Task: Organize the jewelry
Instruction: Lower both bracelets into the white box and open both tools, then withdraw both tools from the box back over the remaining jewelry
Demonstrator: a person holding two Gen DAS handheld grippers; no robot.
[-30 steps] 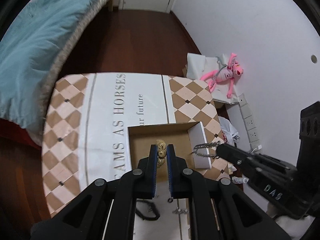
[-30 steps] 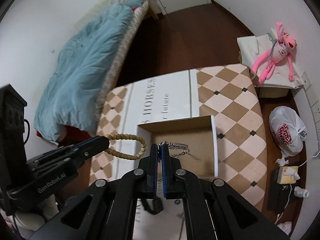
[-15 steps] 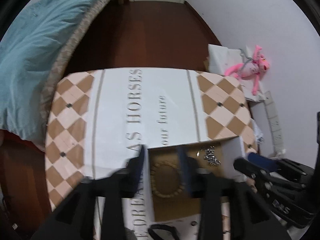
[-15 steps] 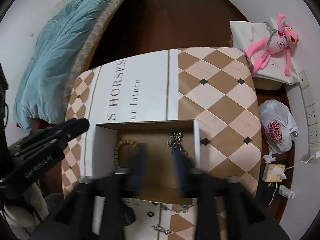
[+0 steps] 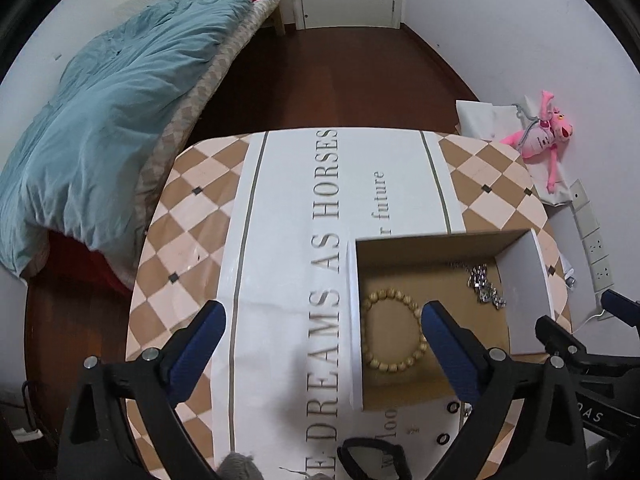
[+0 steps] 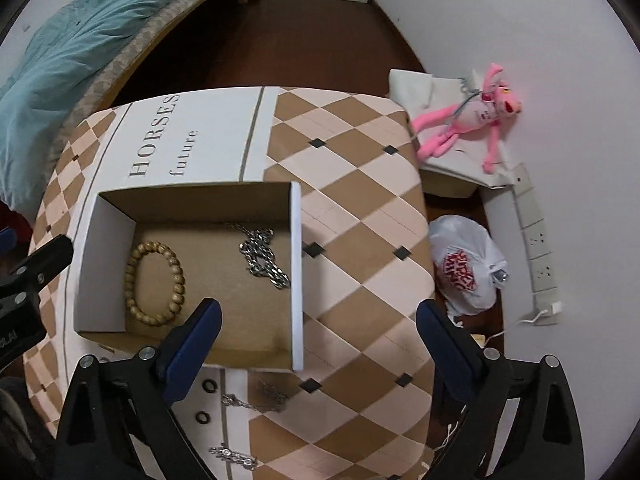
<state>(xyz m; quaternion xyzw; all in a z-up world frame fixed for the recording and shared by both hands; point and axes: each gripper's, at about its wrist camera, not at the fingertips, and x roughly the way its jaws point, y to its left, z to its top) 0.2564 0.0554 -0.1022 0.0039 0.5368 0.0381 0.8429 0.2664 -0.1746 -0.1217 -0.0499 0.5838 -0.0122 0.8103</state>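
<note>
Left gripper: jaws just opened wide, nothing between them, hung over the white cloth w/ grey lettering; its right pad sits over the open brown cardboard box w/ white outer walls. Inside the box, at 9 o'clock on the floor, a round bracelet of tan wooden beads is laid flat as a neat open ring, released. At 1 o'clock in the box a silver curb-link chain is seen dropped in a loose zigzag heap, apart from the beads. Right gripper: jaws also just opened, empty, straddling the box's right wall. Still left on the checked tan-and-cream tablecloth at 6 o'clock of the box: small black rings, a thin silver chain, a sparkly stone-set silver piece. Risks, as judged: the chain heap could knot or snag on the beads if more is dropped on top; the small rings could be flicked off the cloth or slip from wide pads if pinched off-centre; the light box could be shoved by the pad near its wall.
</note>
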